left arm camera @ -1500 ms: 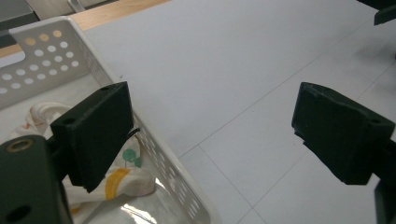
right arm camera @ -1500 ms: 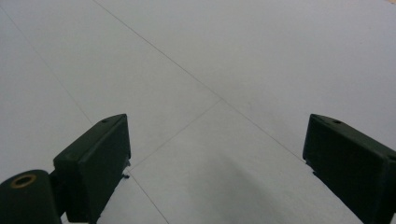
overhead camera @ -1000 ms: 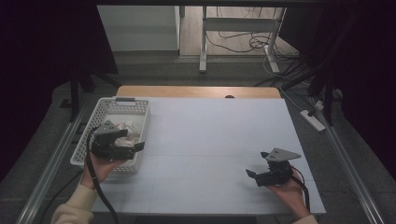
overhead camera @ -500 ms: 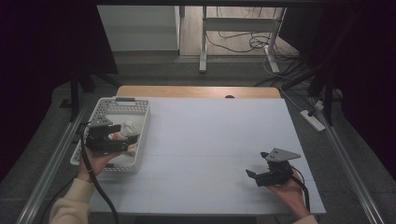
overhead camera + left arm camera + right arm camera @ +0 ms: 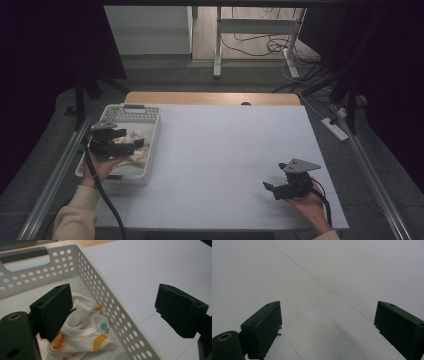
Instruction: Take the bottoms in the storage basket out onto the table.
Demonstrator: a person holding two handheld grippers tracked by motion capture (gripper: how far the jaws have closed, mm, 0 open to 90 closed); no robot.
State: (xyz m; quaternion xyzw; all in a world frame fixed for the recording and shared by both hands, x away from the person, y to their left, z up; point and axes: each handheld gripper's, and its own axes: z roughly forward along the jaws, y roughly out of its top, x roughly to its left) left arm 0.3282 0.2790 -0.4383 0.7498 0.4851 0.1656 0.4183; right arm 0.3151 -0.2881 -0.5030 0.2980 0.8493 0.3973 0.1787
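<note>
The printed cloth lies in the white basket just below the left gripper, whose jaws gape wide and empty.

My desk is covered by a pale white sheet crossed by faint grid lines, with a strip of bare wood showing along its far edge. A white perforated basket sits directly on the sheet at my left side, near the edge.
</note>
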